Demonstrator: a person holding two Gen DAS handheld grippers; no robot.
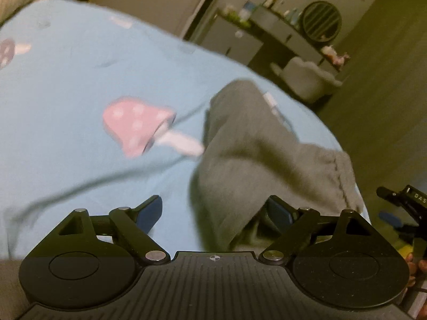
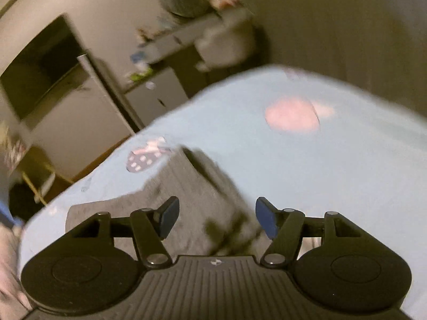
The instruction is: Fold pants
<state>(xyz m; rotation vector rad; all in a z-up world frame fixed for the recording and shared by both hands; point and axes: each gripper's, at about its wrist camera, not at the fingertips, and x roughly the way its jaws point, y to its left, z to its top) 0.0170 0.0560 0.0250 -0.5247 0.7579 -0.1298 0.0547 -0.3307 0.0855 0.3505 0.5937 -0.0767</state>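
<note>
Nearest the left wrist camera, the left tongs (image 1: 213, 213) are seen spread wide, with nothing pinched; a fold of the grey pants (image 1: 256, 144) lies between and just past the blue pads, and whether the right-hand pad touches the cloth cannot be told. Seen from the right wrist, the right tongs (image 2: 216, 218) are also spread, with the grey cloth below the gap and no pad pressing on it. The pants lie on a light blue bedspread (image 1: 80, 93) printed with pink mushrooms (image 1: 136, 125), close to the near edge of the bed.

A release after a fold is judged to be the step in hand, as neither pair of tongs holds anything. For the next move, a fresh grip on an edge of the bundle would be needed, or the fold would be smoothed flat.

The pants are seen as a soft, thick grey knit, bunched and rumpled rather than flat, with a stitched seam along one edge. Both views are blurred, so finer detail cannot be given.
</note>
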